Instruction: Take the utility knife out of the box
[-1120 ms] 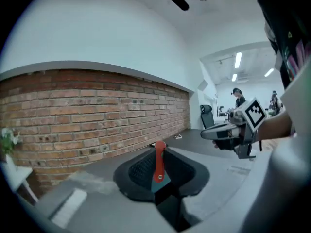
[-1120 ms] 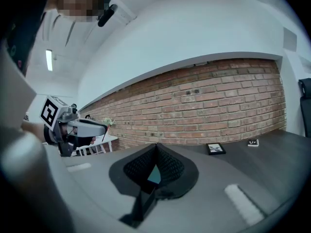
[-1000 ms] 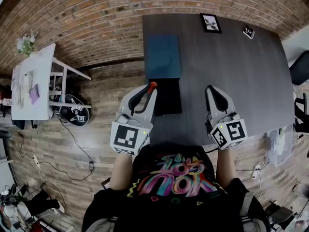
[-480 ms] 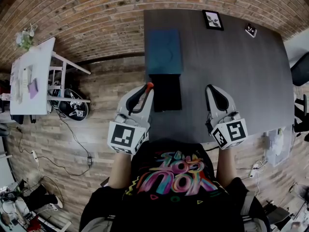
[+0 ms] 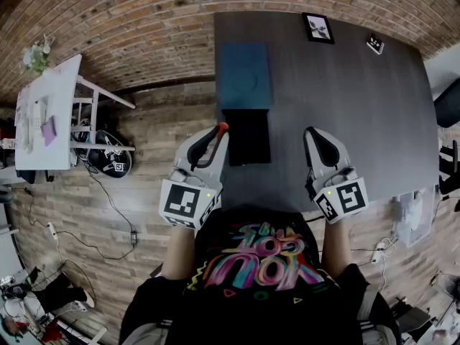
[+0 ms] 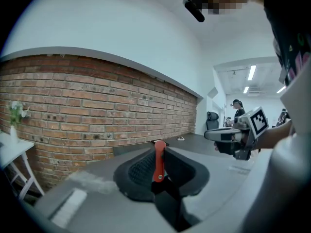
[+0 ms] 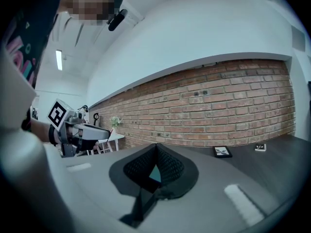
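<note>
Looking down from the head view, the left gripper (image 5: pixel 215 136) holds the utility knife (image 5: pixel 220 131) at the dark table's (image 5: pixel 359 106) left edge. Its red handle tip is out of the black box (image 5: pixel 246 136) and just beside that box's left side. A teal slab (image 5: pixel 244 75) lies right behind the box, farther from the person. Only this view shows the box and the slab laid out whole, along with the white side table (image 5: pixel 50 113) off to the left.

The left gripper view settles the grip. The red handle stands upright between the two dark pads, which are narrowed onto it from both sides. That view also takes in a distant person (image 6: pixel 238 111) in a lit room, whom the other views do not show.

The right gripper (image 5: pixel 313 134) hovers over the table's near edge, well apart from the box. Its own view shows the jaws brought together at the tips and holding nothing, with a sliver of teal visible through the gap lower down. A small picture frame (image 5: pixel 318 27) and a marker tag (image 5: pixel 374 44) sit at the table's far end, in front of the brick wall (image 5: pixel 144 34).
</note>
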### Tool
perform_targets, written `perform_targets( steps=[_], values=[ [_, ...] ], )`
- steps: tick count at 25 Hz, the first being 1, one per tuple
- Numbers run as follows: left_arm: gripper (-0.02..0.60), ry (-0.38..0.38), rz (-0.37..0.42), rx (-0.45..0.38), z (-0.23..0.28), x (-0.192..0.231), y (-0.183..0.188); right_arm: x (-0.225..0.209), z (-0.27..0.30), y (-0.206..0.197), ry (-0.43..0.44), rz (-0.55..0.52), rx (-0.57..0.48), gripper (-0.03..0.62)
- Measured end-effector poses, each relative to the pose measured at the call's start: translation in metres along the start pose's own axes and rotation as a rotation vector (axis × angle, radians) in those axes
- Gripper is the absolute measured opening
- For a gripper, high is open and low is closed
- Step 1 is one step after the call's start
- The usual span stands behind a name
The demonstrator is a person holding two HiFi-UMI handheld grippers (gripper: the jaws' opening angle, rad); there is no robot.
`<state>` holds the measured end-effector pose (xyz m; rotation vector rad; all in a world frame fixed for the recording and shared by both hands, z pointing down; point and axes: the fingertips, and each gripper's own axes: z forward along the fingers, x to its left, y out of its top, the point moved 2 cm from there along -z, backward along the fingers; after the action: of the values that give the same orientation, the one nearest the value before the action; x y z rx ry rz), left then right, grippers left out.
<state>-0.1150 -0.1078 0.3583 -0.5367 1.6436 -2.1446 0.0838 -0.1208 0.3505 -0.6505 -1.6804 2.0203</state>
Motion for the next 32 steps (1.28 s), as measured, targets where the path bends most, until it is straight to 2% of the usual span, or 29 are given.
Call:
perform_targets(
  steps=[32],
  values=[
    [0.054,-0.03,-0.003,0.013,0.0058,-0.003,-0.0053,0.0038,0.0003,-0.006,0.04,0.008,0.005,-0.002]
  ],
)
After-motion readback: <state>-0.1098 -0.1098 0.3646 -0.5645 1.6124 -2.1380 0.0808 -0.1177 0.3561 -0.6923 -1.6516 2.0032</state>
